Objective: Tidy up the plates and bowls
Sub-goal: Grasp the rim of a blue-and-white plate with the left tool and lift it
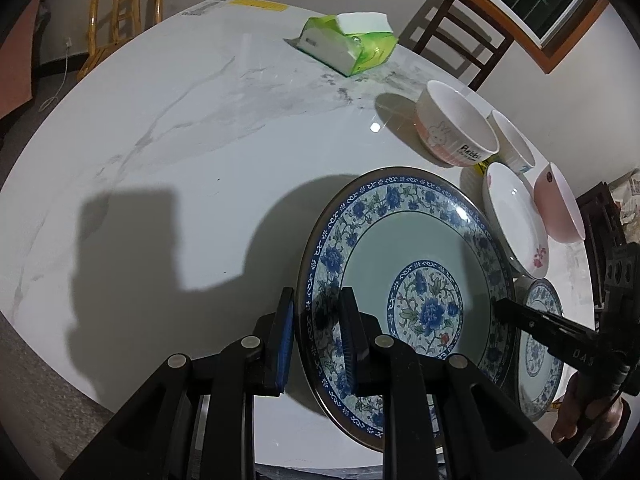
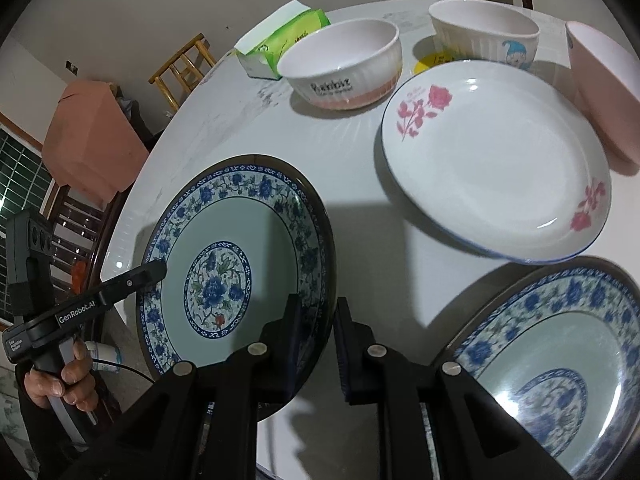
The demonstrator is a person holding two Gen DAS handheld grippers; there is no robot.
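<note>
A large blue-and-white floral plate (image 1: 408, 256) (image 2: 224, 216) is held tilted above the table. My left gripper (image 1: 318, 340) straddles its near rim, one finger on each side, gripping it. My right gripper (image 2: 318, 344) straddles the opposite rim the same way; it shows in the left wrist view (image 1: 500, 306). The left gripper shows in the right wrist view (image 2: 160, 270). A second blue floral plate (image 2: 560, 360) (image 1: 540, 348) lies on the table. A white plate with pink flowers (image 2: 496, 160) (image 1: 512, 212) lies beyond it.
A white rabbit bowl (image 1: 456, 128) (image 2: 340, 68), a white ribbed bowl (image 2: 484, 32) and a pink bowl (image 2: 604, 88) (image 1: 560, 208) stand at the back of the white marble table (image 1: 180, 140). A green tissue pack (image 1: 348, 42) lies farther back. Chairs surround the table.
</note>
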